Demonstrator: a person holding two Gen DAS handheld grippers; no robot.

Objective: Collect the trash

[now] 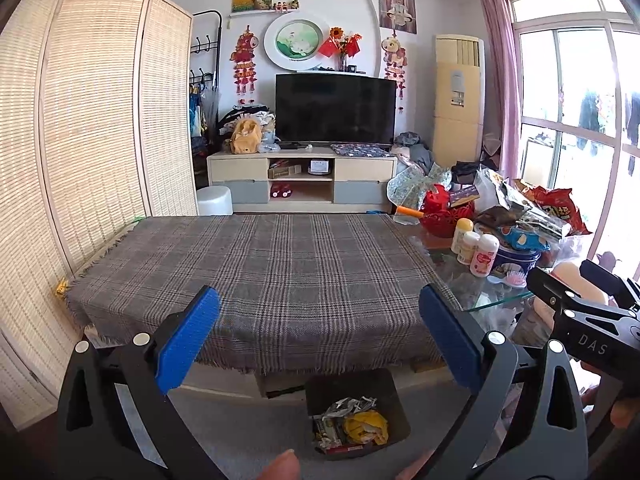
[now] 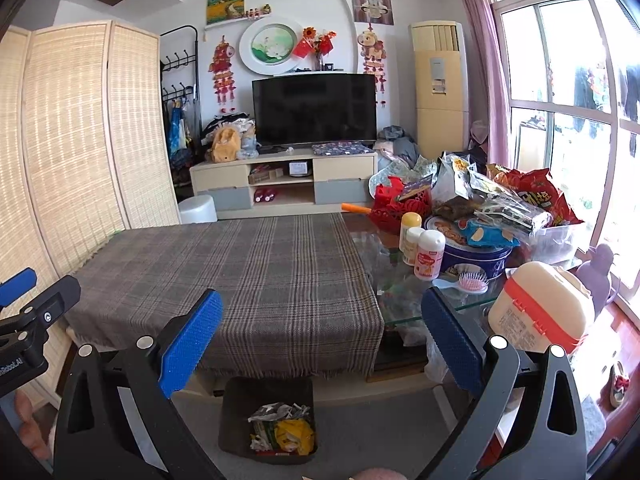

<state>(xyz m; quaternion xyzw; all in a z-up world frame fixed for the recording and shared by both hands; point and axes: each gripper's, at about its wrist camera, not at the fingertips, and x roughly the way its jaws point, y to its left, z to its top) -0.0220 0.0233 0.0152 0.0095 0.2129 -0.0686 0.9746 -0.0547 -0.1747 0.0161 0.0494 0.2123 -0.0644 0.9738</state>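
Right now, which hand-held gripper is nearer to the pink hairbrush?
Right. The right hand-held gripper hangs just left of the pink hairbrush; the left hand-held gripper sits farther left, over the plaid cloth.

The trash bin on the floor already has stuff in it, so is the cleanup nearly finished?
Looks nearly done. The trash bin holds crumpled wrappers, and the plaid cloth shows nothing lying on it. Nothing is in hand: the left gripper and right gripper are both open and empty. What may remain is the heap of snack bags on the glass table, though whether those count as trash is unclear.
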